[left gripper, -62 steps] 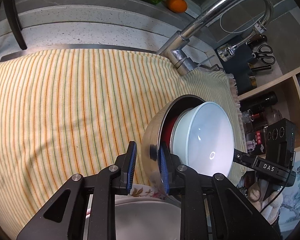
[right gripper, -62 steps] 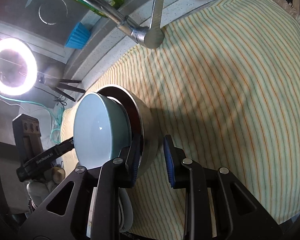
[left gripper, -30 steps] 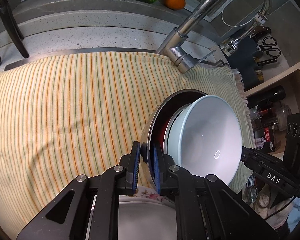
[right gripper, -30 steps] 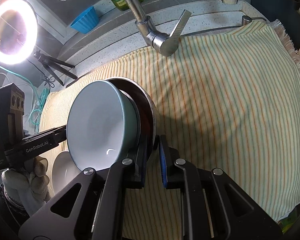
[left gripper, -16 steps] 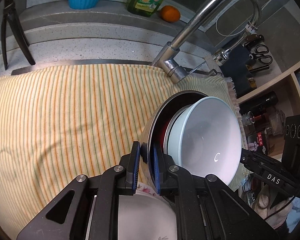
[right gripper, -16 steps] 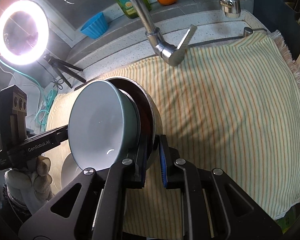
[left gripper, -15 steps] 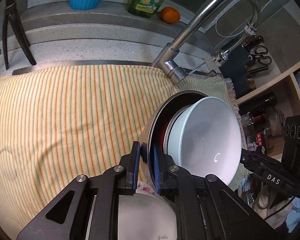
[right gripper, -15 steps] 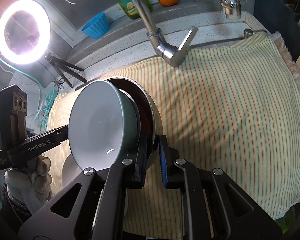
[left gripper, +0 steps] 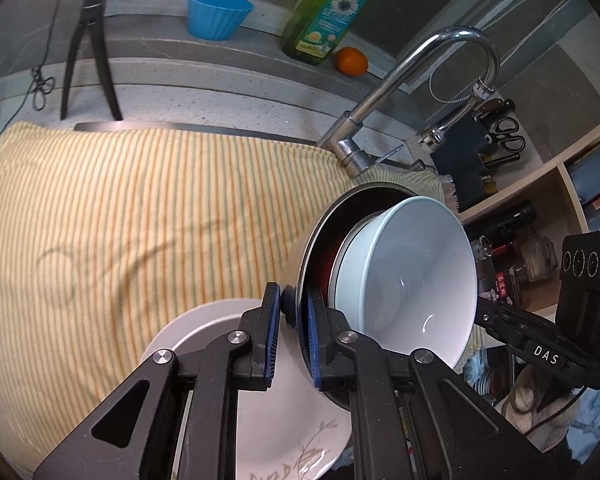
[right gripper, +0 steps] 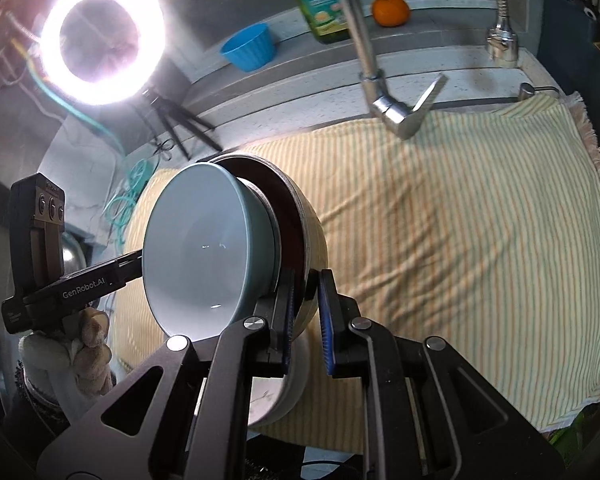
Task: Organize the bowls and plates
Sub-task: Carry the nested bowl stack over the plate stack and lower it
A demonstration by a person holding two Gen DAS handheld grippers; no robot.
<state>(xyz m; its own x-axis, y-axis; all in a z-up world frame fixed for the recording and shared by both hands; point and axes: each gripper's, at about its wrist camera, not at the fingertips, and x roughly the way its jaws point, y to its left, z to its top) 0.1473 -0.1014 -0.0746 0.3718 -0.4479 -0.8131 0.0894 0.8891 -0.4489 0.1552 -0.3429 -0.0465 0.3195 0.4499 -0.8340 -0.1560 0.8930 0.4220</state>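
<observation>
A stack of nested bowls is held up above the striped cloth: a steel outer bowl with a dark red inside, and a pale blue bowl nested in it. My left gripper is shut on the steel bowl's rim. My right gripper is shut on the opposite rim of the steel bowl, with the pale blue bowl to its left. A white plate with a leaf pattern lies below, also visible in the right wrist view.
A yellow striped cloth covers the sink area. A chrome faucet rises at the back. A green soap bottle, an orange and a blue cup stand on the ledge. A ring light on a tripod stands at left.
Both grippers have lifted the bowl stack higher off the cloth, so more of the white plate below shows. Both stay shut on the steel rim.
</observation>
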